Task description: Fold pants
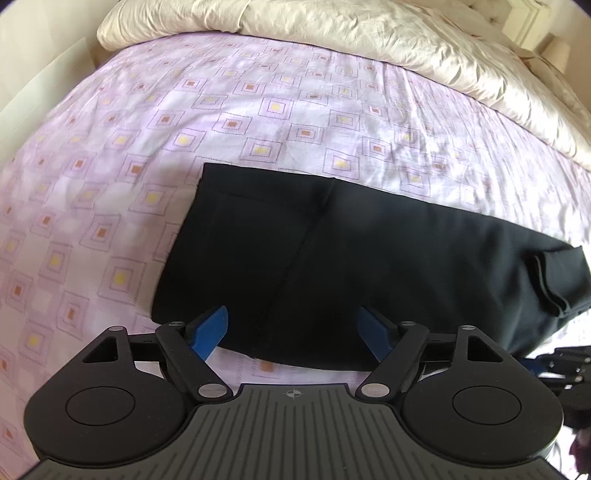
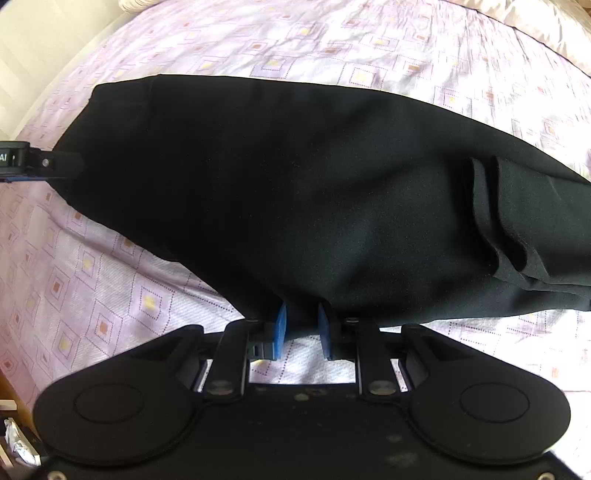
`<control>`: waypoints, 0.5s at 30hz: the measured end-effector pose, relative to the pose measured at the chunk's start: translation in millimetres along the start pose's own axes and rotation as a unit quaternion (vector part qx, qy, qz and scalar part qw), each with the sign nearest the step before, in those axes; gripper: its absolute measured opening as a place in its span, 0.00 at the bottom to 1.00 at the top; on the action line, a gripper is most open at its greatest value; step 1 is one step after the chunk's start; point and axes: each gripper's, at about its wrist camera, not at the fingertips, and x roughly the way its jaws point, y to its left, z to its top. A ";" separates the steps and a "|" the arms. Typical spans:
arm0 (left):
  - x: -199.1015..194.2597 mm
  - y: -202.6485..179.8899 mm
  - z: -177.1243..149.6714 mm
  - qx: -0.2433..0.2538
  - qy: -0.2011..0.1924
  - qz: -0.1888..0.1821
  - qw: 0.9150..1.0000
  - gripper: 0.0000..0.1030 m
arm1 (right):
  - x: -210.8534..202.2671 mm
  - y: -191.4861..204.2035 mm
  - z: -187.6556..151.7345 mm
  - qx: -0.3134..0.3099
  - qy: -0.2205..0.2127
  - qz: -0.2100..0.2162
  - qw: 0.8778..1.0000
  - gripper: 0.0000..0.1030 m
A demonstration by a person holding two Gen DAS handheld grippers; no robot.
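**Tongs at the near edge of the pants**

Left tongs (image 1: 293,326) stand wide apart, their blue pads on either side of the near edge of the black pants (image 1: 332,258), pressing nothing. Right tongs (image 2: 302,334) are narrow, with a small gap between the pads; the pants' edge drapes over their tips, and whether they pinch cloth cannot be told. The pants lie folded lengthwise across the bed (image 1: 147,147), on a lilac sheet with square prints. A cream duvet (image 1: 369,33) is bunched at the far side.
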 end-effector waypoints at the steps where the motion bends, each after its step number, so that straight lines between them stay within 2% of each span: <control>1: -1.0 1.8 -1.1 0.004 -0.001 0.000 1.000 0.75 | 0.7 0.4 1.5 0.001 0.004 -0.001 1.000 0.21; 4: -3.2 8.0 -8.9 0.006 -0.002 0.002 1.000 0.75 | 3.1 1.6 7.0 -0.007 0.012 0.002 1.000 0.21; 15: 5.6 28.1 -38.2 -0.040 0.001 -0.041 0.998 0.76 | 5.7 0.4 12.1 -0.008 0.024 0.011 1.000 0.21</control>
